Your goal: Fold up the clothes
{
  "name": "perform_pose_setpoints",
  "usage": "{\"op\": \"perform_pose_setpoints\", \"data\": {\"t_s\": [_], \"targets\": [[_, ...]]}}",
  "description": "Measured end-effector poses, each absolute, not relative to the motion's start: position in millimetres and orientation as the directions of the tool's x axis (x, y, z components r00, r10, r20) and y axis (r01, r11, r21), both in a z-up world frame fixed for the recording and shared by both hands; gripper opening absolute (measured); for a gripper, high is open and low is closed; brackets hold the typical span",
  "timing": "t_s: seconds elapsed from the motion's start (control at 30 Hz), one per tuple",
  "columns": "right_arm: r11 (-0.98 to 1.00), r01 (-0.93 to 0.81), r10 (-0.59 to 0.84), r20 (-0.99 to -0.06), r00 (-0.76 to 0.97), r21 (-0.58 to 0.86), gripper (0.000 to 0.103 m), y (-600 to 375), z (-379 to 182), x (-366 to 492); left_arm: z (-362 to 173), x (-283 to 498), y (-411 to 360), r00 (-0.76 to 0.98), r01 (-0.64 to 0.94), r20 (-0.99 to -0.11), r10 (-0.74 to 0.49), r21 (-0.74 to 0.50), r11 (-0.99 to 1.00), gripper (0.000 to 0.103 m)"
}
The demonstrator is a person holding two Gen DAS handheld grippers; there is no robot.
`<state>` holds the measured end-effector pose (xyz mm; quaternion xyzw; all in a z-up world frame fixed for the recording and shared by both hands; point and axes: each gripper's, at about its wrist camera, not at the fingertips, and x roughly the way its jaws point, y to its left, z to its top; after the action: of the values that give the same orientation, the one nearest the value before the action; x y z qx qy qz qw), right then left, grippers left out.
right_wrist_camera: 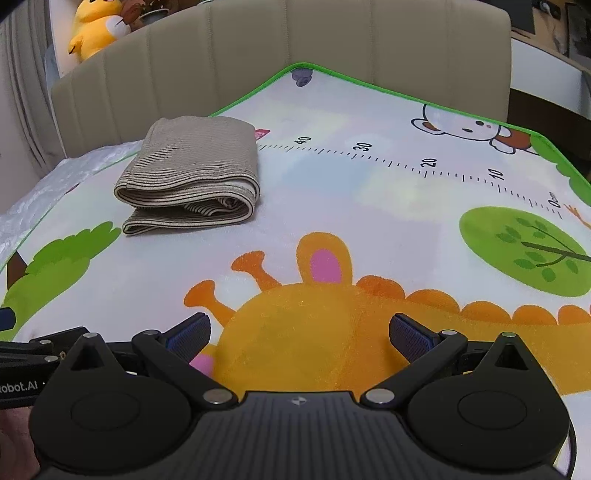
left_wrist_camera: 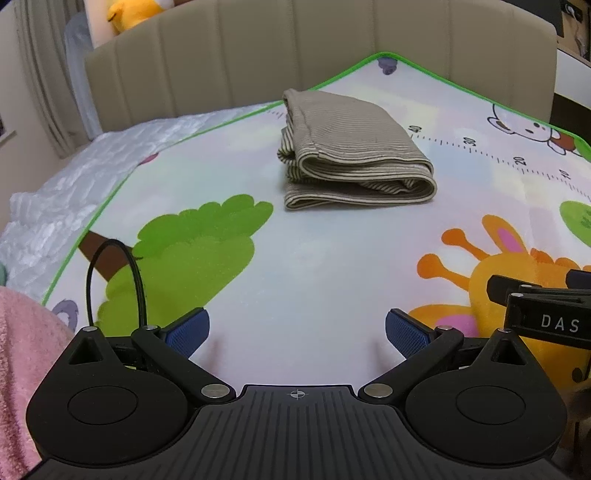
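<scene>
A beige striped garment point(left_wrist_camera: 351, 151) lies folded in a compact stack on the cartoon play mat point(left_wrist_camera: 314, 266), well ahead of both grippers. In the right wrist view the same folded garment point(right_wrist_camera: 192, 177) sits at the far left of the mat point(right_wrist_camera: 369, 206). My left gripper point(left_wrist_camera: 297, 334) is open, its blue pads wide apart over bare mat, holding nothing. My right gripper point(right_wrist_camera: 299, 338) is open too, above the orange giraffe print, and is empty. The right gripper's black body point(left_wrist_camera: 546, 314) shows at the right edge of the left wrist view.
A padded beige headboard point(left_wrist_camera: 295, 55) runs behind the mat. White crinkled bedding point(left_wrist_camera: 74, 184) lies left of the mat. Pink fluffy fabric point(left_wrist_camera: 26, 350) fills the near left corner. A yellow plush toy point(right_wrist_camera: 96, 26) sits behind the headboard. A black cable loop point(left_wrist_camera: 114, 273) rises by the left gripper.
</scene>
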<state>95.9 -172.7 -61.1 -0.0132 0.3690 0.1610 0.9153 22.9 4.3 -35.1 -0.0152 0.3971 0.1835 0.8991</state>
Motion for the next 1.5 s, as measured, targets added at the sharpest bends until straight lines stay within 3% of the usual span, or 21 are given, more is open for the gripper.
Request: {"op": "perform_pose_setpoints", "data": {"t_s": [1.5], "targets": [[0.944,-0.32,0.287,-0.687,0.668,0.083,0.103,-170.3,-62.0,92.9,-38.4,25.0,3.5,0.599,-0.345,-0.73,0.329,0.135,0.929,0.103]]}}
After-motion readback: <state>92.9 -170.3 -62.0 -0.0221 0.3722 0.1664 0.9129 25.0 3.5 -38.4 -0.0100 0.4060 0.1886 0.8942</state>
